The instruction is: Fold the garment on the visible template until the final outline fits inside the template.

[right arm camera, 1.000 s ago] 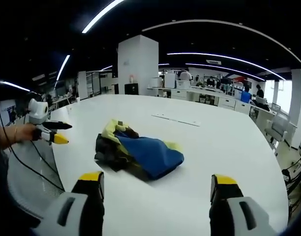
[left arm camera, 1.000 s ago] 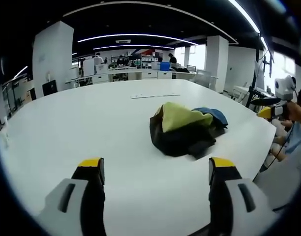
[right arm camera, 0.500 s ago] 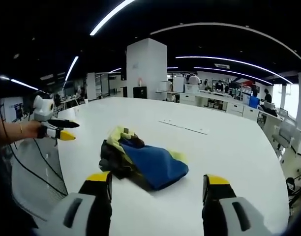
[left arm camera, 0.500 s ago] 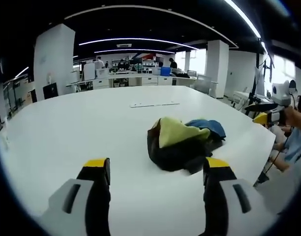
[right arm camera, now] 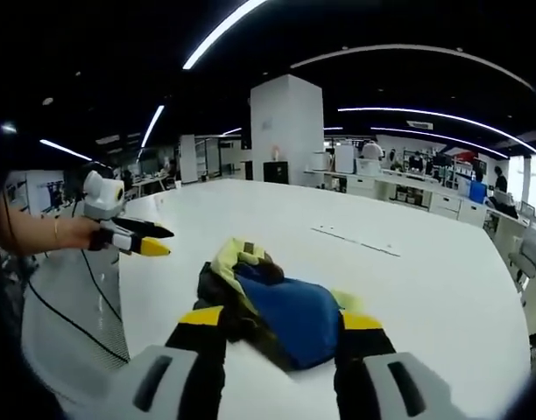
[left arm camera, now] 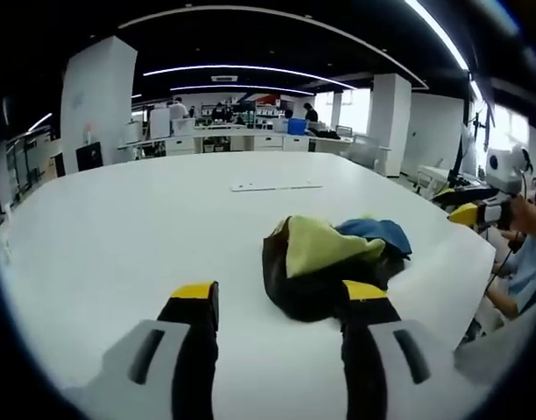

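A crumpled garment (left arm camera: 325, 262) in black, yellow-green and blue lies in a heap on the white table (left arm camera: 145, 219). In the left gripper view my left gripper (left arm camera: 279, 290) hovers just short of the heap, jaws open and holding nothing. From the other side, the garment (right arm camera: 281, 306) shows its blue part toward my right gripper (right arm camera: 281, 318), which is also open and empty and close to the cloth. The right gripper's yellow tip (left arm camera: 468, 213) enters the left gripper view at the right edge. A hand holds the left gripper (right arm camera: 138, 241) at the left of the right gripper view.
A thin pale strip (left arm camera: 275, 185) lies on the table beyond the garment, also seen as the strip (right arm camera: 354, 241). The table edge (left arm camera: 478, 289) runs close to the heap on the person's side. A white pillar (right arm camera: 285, 131) and office desks stand far behind.
Both cameras have come closer to the garment, and each gripper's jaws have drawn nearer together. The heap has stayed where it was on the table.
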Available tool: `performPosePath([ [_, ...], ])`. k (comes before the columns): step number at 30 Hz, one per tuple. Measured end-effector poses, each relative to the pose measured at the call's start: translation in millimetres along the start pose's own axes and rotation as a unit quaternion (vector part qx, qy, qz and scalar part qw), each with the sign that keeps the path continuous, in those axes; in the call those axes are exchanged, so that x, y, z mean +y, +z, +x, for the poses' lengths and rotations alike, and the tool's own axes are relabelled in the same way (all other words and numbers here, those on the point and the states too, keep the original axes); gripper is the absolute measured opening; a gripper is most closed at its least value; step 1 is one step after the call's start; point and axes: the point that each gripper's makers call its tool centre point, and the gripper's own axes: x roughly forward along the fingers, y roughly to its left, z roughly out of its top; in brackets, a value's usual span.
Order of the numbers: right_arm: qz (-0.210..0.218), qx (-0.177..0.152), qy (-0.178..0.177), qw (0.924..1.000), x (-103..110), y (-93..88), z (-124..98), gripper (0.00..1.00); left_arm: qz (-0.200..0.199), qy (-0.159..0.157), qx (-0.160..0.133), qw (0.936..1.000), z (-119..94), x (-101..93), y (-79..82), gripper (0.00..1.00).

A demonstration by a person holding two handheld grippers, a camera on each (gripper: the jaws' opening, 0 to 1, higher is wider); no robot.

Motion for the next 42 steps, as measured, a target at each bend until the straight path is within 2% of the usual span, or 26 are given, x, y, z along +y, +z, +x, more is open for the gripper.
performPosePath([
  [9, -0.016, 0.011, 0.027, 0.9995, 7.8, -0.6, 22.4, 0.31, -0.004, 0.014, 0.011, 0.9998, 19.4, 13.8, -8.1, 0.39],
  [17, -0.015, 0.018, 0.037, 0.9991, 9.0, -0.4, 40.7, 0.24, 0.002, 0.034, 0.024, 0.9991, 42.1, 31.4, -11.0, 0.28],
  [22, -0.011, 0.02, 0.041, 0.9989, 9.7, 2.4, 53.2, 0.22, 0.007, 0.034, 0.032, 0.9989, 59.0, 37.0, -12.7, 0.26],
  [32, -0.024, 0.037, 0.057, 0.9974, 18.1, 1.2, 79.0, 0.17, 0.02, 0.013, 0.065, 0.9976, 94.8, 38.8, -21.6, 0.25],
  [42, -0.052, 0.055, 0.082, 0.9938, 35.1, -3.9, 102.3, 0.13, 0.025, -0.015, 0.081, 0.9963, 113.2, 30.3, -26.7, 0.23],
])
